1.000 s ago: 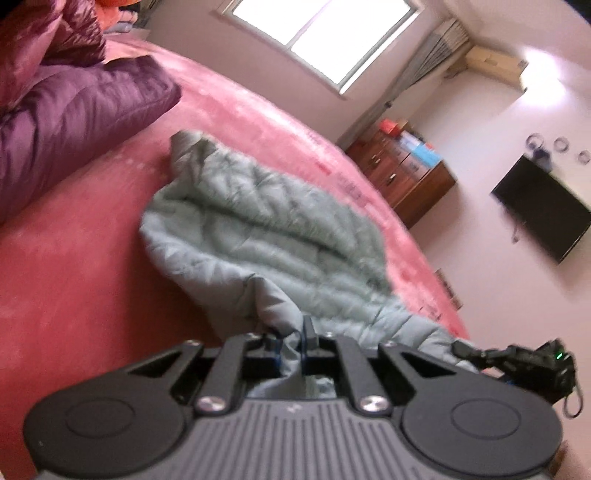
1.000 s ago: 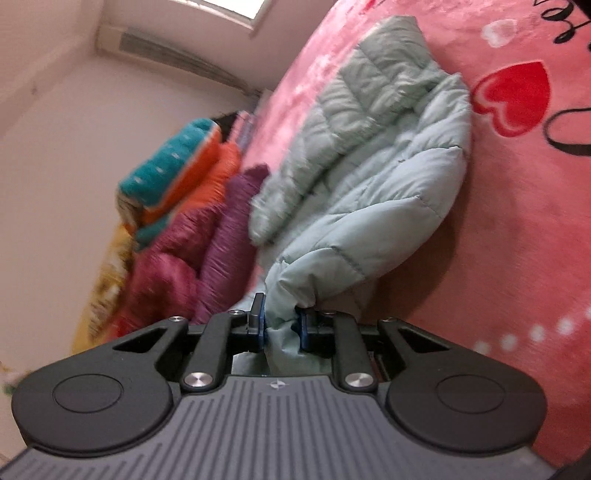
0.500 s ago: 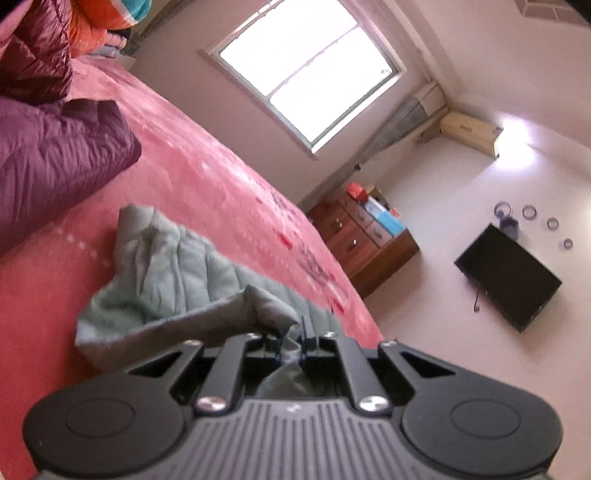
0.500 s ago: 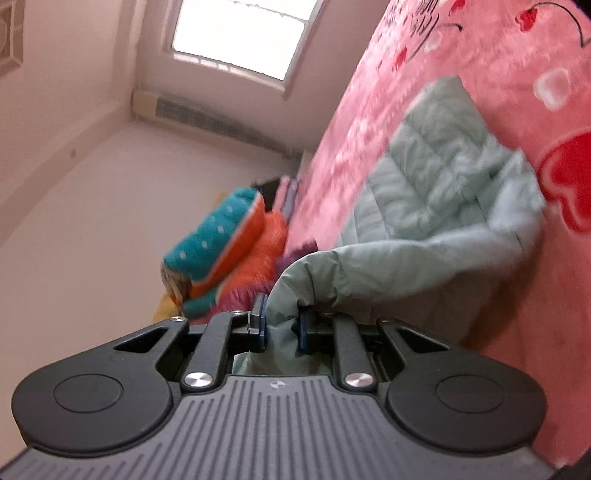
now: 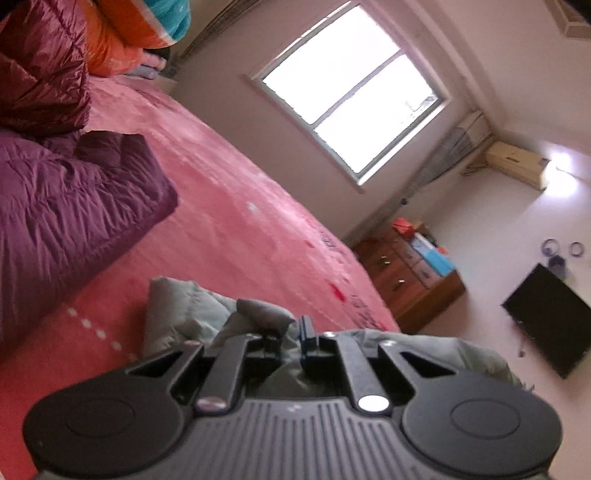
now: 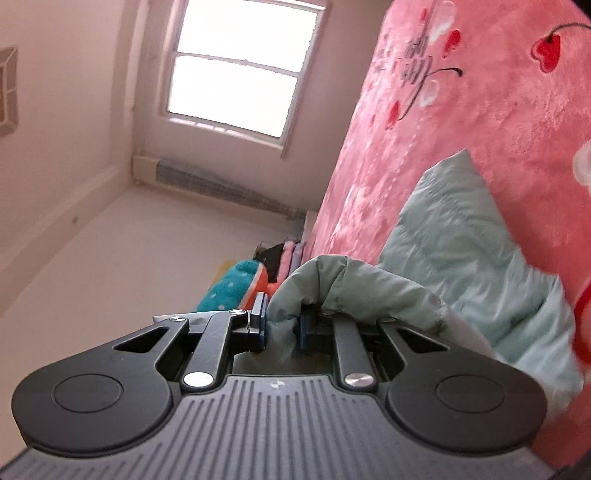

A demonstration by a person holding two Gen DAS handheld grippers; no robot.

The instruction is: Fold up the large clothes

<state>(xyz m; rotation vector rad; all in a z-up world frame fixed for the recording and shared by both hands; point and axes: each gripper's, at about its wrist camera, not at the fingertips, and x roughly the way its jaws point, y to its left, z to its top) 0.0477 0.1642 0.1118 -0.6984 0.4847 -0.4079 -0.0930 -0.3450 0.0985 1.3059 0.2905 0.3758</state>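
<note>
The biggest thing I see is the pink bed cover (image 5: pixel 229 206), printed with red hearts and dark lettering; it fills most of the right wrist view (image 6: pixel 498 110) and runs across the left one toward the window (image 5: pixel 351 107). Against the far wall by the window in the left view stands a wooden dresser (image 5: pixel 410 273) with coloured boxes on top, and a dark flat screen (image 5: pixel 546 321) hangs on the wall to its right.

On the bed at the left of my left view lies a purple quilted coat (image 5: pixel 70 221), with a dark red one (image 5: pixel 40 62) behind it and an orange and teal bundle (image 5: pixel 129 29) beyond that. The same teal bundle (image 6: pixel 236 284) shows small in the right view, past the gripper.

The pale green padded jacket (image 6: pixel 461 251) is the piece I am working. Part of it lies flat on the cover, well to the right in the right view, and a puffy fold rises from there to my tools. In the left view only a crumpled stretch (image 5: pixel 177 306) shows just ahead of the fingers.

My right gripper (image 6: pixel 280 325) is clamped narrowly on a rolled edge of the jacket. My left gripper (image 5: pixel 291 343) is nearly closed, pinching a thin layer of the same jacket.
</note>
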